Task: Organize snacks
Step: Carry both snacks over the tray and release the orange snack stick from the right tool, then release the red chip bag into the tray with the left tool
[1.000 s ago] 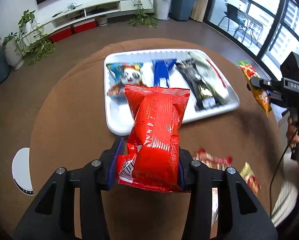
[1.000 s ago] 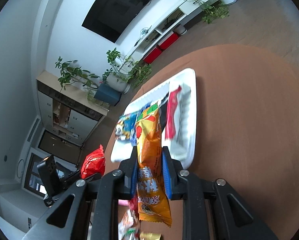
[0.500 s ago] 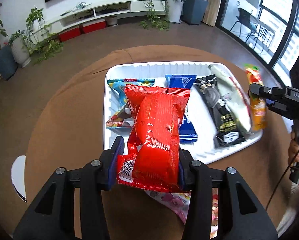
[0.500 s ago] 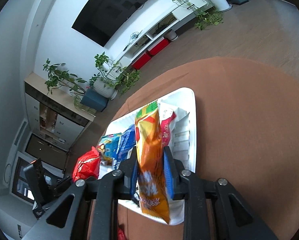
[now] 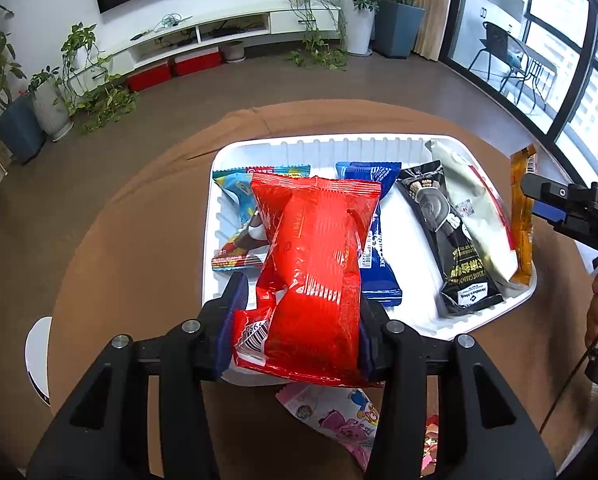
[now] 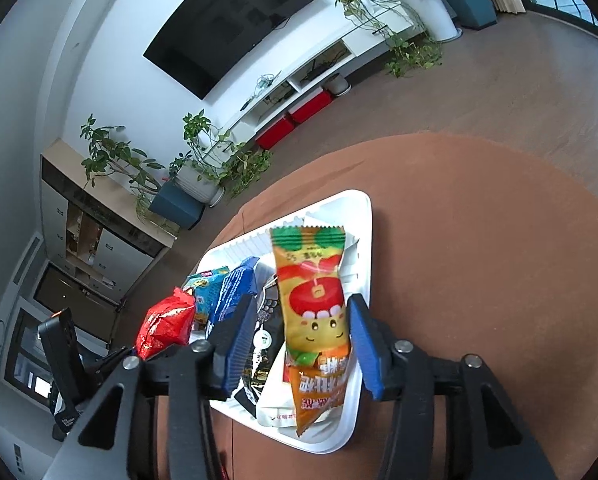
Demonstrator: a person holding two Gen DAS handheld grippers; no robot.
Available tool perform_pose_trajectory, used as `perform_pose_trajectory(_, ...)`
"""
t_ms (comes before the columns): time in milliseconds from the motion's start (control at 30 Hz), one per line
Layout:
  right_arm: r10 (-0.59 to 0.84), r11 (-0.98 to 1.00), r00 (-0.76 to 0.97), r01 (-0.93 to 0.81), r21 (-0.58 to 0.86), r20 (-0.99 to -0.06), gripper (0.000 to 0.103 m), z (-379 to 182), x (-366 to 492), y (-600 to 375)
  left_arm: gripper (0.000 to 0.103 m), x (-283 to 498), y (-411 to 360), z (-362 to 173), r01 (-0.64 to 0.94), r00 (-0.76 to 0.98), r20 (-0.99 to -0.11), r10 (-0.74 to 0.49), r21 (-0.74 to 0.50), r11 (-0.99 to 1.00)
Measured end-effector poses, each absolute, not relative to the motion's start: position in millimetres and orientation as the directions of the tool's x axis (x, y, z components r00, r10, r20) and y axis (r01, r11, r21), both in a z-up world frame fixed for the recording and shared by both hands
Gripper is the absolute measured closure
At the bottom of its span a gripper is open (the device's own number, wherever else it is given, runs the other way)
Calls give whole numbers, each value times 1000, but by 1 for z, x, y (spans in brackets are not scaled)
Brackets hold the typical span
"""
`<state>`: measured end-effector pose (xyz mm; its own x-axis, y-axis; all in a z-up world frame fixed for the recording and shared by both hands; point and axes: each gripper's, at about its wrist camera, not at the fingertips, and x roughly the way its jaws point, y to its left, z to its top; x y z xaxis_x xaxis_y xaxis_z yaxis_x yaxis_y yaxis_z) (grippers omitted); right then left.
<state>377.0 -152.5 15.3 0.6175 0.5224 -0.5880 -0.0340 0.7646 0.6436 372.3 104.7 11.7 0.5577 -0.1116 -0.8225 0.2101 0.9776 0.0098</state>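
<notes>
Glossy crinkled red foil packet [image 5: 315, 280], ribbed white plastic tray [image 5: 419, 240], matt brown tablecloth [image 5: 139, 240].

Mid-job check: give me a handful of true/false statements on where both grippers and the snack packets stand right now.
1. The left gripper holds a shiny red foil snack bag. True.
2. The right gripper is clamped tight on the orange-and-yellow snack packet. False: its jaws stand apart on either side of the packet, which rests at the right edge of the white ribbed plastic tray.
3. The black snack packet with gold lettering lies on the bare tablecloth. False: it lies inside the tray.
4. A blue snack packet lies in the tray beside the black one. True.
5. A pink cartoon-printed packet lies on the brown tablecloth, outside the tray. True.
</notes>
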Motion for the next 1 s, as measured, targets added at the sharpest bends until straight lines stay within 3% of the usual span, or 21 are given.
perform_pose_trajectory(1000,510,807,658,-144,572,-554,40,58,334,-142,53,348,117,53,167,634,-767,-99,11,986)
